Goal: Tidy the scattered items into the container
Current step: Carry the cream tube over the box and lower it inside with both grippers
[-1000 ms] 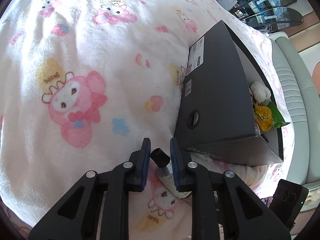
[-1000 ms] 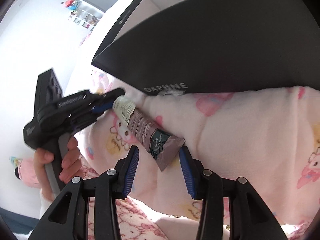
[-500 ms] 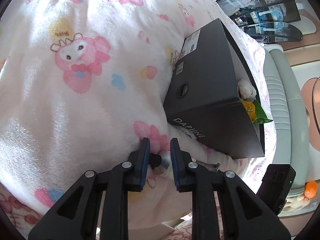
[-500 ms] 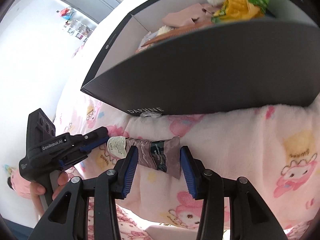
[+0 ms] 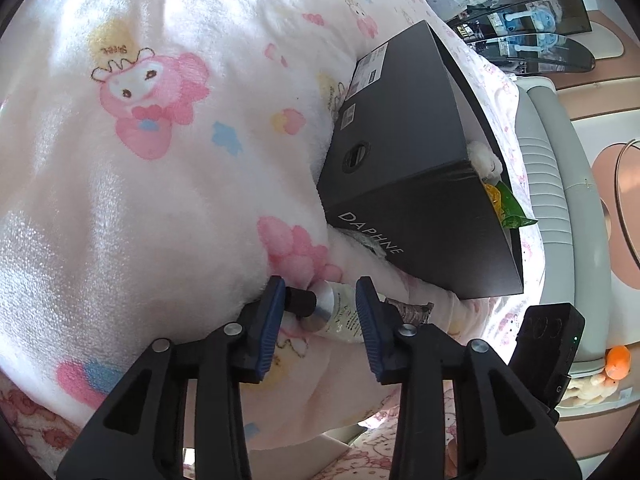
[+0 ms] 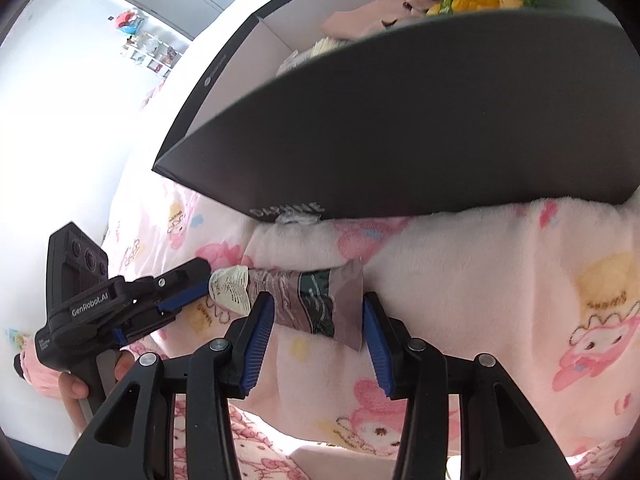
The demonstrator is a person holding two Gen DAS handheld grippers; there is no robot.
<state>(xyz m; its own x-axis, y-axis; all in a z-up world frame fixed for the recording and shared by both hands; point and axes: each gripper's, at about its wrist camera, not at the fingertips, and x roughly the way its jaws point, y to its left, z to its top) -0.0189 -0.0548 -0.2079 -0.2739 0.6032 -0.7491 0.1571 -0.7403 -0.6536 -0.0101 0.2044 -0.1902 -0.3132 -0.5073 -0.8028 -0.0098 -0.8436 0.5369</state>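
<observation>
Our left gripper (image 5: 320, 304) is opening around the tube's (image 6: 296, 300) cap end, while the right gripper (image 6: 318, 316) clamps its crimped tail. Tube's lying on the blanket (image 5: 160, 200), just beside the black box (image 6: 400, 140).

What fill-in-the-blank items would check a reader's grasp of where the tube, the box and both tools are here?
1. The tube lies on a blanket printed with pink ____ characters.
2. The word printed in white on the black box is ____.
3. The tube's flat crimped end lies between the fingers of the ____ tool.
4. The left tool, its jaws opening, has the tube's black ____ between them.

Missing words: cartoon; DAPHNE; right; cap
</observation>
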